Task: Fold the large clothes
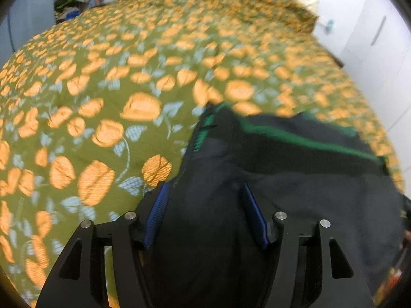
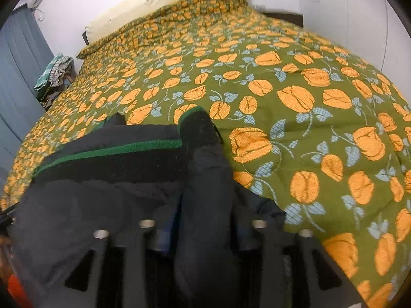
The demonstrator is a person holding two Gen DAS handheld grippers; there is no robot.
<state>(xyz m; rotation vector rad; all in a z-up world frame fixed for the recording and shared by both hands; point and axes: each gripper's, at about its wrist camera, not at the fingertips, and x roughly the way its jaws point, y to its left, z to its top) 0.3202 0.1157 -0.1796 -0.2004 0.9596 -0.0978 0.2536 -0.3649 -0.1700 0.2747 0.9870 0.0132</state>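
Dark garment point(image 1: 295, 200) bunches right under my left gripper point(image 1: 205, 205): jaws parted, cloth between the blue pads point(image 1: 156, 213), no clear pinch. Right gripper point(image 2: 203, 228) same story, jaws apart with a fold running up between them; can't tell if the pads bite. Garment lies on the near edge of the bed point(image 2: 308, 82). Its long axis, along the green stripe point(image 2: 115, 148), runs crosswise from one gripper to the other. Each gripper sits at its own end, neither nearer.

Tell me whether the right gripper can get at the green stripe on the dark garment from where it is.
Probably yes: the right gripper straddles a fold of the dark garment, and the green stripe lies just ahead, uncovered on the bedspread.
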